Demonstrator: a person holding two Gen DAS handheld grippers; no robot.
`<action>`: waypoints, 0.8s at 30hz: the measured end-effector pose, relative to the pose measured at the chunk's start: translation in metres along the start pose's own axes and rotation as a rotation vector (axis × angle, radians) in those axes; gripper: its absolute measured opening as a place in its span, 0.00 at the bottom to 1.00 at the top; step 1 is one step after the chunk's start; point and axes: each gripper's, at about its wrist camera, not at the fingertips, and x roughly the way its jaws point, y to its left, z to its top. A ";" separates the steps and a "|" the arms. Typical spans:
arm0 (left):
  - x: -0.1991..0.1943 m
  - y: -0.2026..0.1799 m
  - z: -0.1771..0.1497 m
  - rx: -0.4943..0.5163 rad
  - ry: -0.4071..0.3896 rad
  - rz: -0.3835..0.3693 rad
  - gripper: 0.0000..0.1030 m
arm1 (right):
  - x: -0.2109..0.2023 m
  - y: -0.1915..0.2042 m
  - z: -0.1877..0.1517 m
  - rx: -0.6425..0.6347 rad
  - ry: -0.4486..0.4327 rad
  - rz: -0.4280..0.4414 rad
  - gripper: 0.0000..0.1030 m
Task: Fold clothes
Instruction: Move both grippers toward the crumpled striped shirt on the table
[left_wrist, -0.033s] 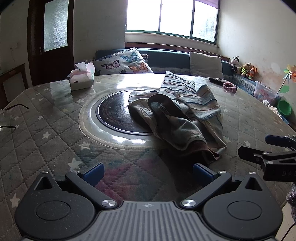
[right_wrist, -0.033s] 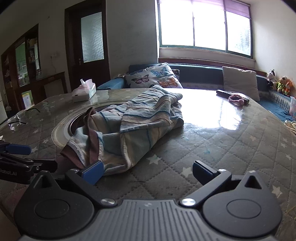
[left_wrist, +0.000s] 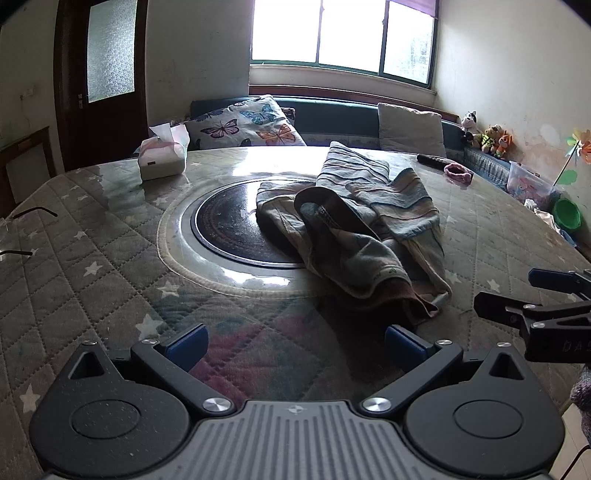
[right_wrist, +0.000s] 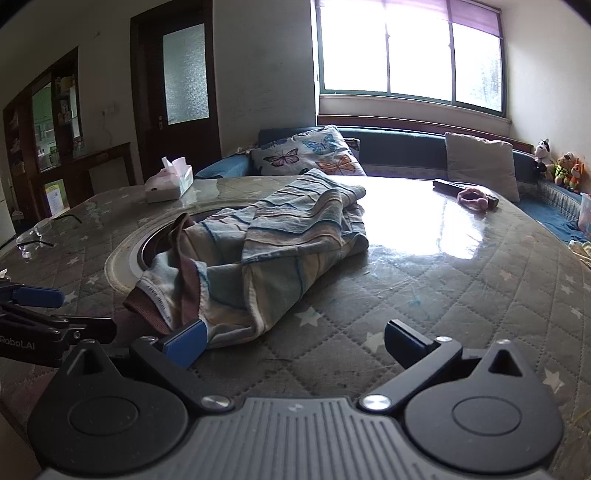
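A crumpled striped garment (left_wrist: 354, 229), pale blue and beige with a brown hem, lies in a heap on the quilted round table (left_wrist: 110, 266), partly over the dark centre disc (left_wrist: 232, 229). It also shows in the right wrist view (right_wrist: 266, 251). My left gripper (left_wrist: 295, 343) is open and empty just short of the garment's near hem. My right gripper (right_wrist: 293, 341) is open and empty, its left finger (right_wrist: 184, 341) close to the garment's near edge. The right gripper shows at the right of the left wrist view (left_wrist: 535, 299); the left gripper shows at the left of the right wrist view (right_wrist: 40, 314).
A tissue box (left_wrist: 162, 158) stands at the far left of the table. A remote (right_wrist: 448, 186) and a pink hair band (right_wrist: 472, 197) lie at the far right. Glasses (right_wrist: 35, 236) lie at the left edge. A sofa with cushions (right_wrist: 306, 155) runs behind.
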 end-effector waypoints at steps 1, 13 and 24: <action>0.000 0.000 0.000 0.000 0.000 0.001 1.00 | 0.000 0.001 -0.001 -0.001 0.003 0.002 1.00; -0.001 -0.006 -0.005 -0.002 0.031 -0.011 1.00 | 0.002 0.009 -0.008 -0.012 0.044 0.031 1.00; 0.004 -0.005 -0.008 -0.002 0.076 0.002 1.00 | 0.003 0.013 -0.013 -0.025 0.074 0.045 1.00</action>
